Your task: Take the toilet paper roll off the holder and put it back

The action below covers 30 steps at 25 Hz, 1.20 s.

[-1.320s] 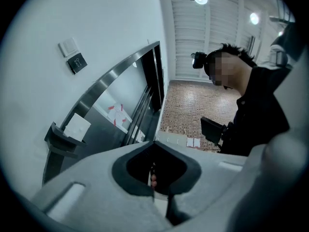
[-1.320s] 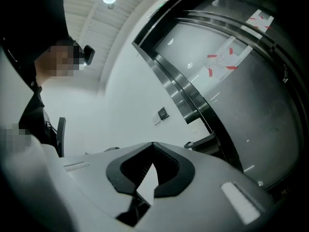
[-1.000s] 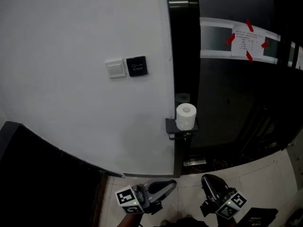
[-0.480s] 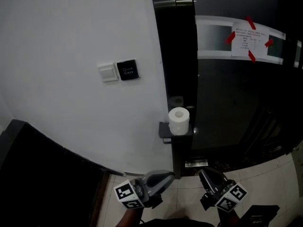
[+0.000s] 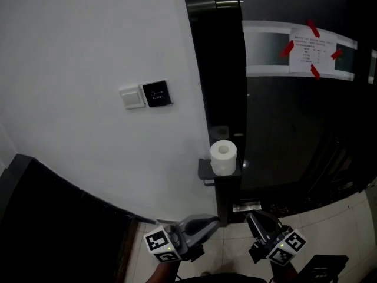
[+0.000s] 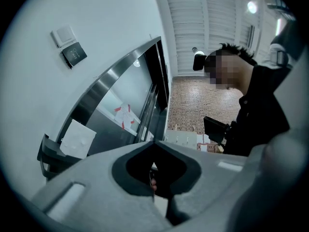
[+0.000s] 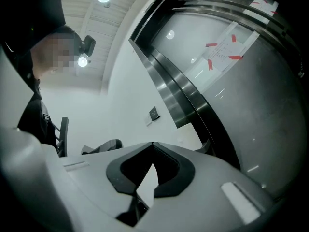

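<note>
A white toilet paper roll (image 5: 223,157) stands upright on a small dark holder shelf (image 5: 205,170), fixed where the white wall meets the black door frame. Both grippers hang low at the bottom of the head view, well below the roll and apart from it. My left gripper (image 5: 212,222) points up to the right with its jaws shut and empty. My right gripper (image 5: 251,217) points up to the left, also shut and empty. In the left gripper view the roll (image 6: 77,139) sits on the holder (image 6: 47,154), to the left of the closed jaw tips (image 6: 153,142).
A white wall switch (image 5: 131,96) and a black exit button (image 5: 156,93) sit on the wall above left of the holder. A paper notice (image 5: 306,54) is taped with red tape to the dark glass door. A dark panel (image 5: 41,223) fills the lower left; pale floor tiles (image 5: 235,240) lie below.
The head view has shifted slightly, so the roll and switch sit a little further left. Both grippers stay low and shut; the roll has not moved on its holder.
</note>
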Tool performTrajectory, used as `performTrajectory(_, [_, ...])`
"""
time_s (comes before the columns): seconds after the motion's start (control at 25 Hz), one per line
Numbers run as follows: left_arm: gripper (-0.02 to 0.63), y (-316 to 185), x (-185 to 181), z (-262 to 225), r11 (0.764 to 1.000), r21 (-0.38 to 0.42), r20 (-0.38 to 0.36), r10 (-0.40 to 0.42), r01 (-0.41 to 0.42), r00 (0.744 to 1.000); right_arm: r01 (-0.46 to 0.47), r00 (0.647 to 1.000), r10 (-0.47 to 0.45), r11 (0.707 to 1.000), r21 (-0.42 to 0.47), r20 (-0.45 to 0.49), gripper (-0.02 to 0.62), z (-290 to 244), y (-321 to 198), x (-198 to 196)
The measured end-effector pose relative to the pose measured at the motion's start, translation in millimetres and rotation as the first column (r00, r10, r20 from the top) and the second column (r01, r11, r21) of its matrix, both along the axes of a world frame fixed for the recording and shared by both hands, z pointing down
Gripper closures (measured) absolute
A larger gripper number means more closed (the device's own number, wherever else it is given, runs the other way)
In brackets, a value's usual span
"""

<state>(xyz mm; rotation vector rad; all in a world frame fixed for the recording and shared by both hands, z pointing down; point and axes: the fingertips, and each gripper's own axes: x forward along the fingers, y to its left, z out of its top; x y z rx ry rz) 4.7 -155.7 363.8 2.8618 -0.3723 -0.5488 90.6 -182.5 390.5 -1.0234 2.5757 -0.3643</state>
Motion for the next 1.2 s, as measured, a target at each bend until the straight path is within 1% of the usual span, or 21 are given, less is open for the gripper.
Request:
performTrajectory(0.12, [0.606,-6.1,-3.3,-0.3,1.0,0.004,-0.002,0.014,-0.014,1.0,-0.023,1.0,0.023,1.0,-0.004,-0.01,0.595,2.8,-8.6,-4.9])
performTrajectory(0.24, [0.606,-9.3,-9.3,2.1,1.0,-0.009,-0.002,0.021,-0.021,1.0,-0.037,0.998,0.035,0.999,-0.028,-0.043,0.595,9.6,-17.2,-11.3])
performTrajectory(0.4, [0.606,-17.0,-19.1,5.6,1.0,-0.019,-0.011,0.008,-0.008,1.0,-0.046,0.996,0.043,0.998,-0.041,-0.083,0.595,13.5,-31.3,-17.3])
performTrajectory(0.52, [0.606,-19.7,-24.3,8.2,1.0,-0.023,-0.017,-0.001,0.0,1.0,-0.061,0.987,0.055,0.997,-0.036,-0.151,0.591,22.6,-43.4,-20.5])
performTrajectory(0.56, [0.606,-20.0,-25.4,8.8,1.0,-0.024,-0.019,-0.002,0.001,1.0,-0.056,0.983,0.048,0.998,-0.042,-0.179,0.52,26.2,-48.2,-22.5])
performTrajectory(0.64, [0.606,-19.8,-27.1,8.9,1.0,-0.025,-0.024,-0.001,0.001,1.0,-0.06,0.973,0.048,0.997,-0.049,-0.227,0.467,30.6,-59.9,-24.8])
performTrajectory(0.72, [0.606,-18.9,-29.7,9.3,1.0,-0.022,-0.024,-0.001,0.0,1.0,-0.084,0.962,0.07,0.996,-0.04,-0.265,0.415,30.6,-74.1,-25.3])
performTrajectory(0.88, [0.606,-17.7,-38.2,10.5,0.999,-0.029,-0.032,-0.025,0.024,0.999,-0.118,0.943,0.104,0.993,-0.027,-0.316,0.315,26.9,-106.6,-28.1])
performTrajectory(1.12, [0.606,-17.5,-53.8,14.9,0.997,-0.046,-0.042,-0.069,0.067,0.997,-0.196,0.904,0.189,0.98,0.02,-0.384,0.211,16.0,-154.2,-33.7])
performTrajectory(1.2, [0.606,-19.5,-59.4,15.9,0.995,-0.05,-0.04,-0.084,0.081,0.996,-0.213,0.891,0.208,0.976,0.032,-0.404,0.192,12.2,-169.1,-39.1])
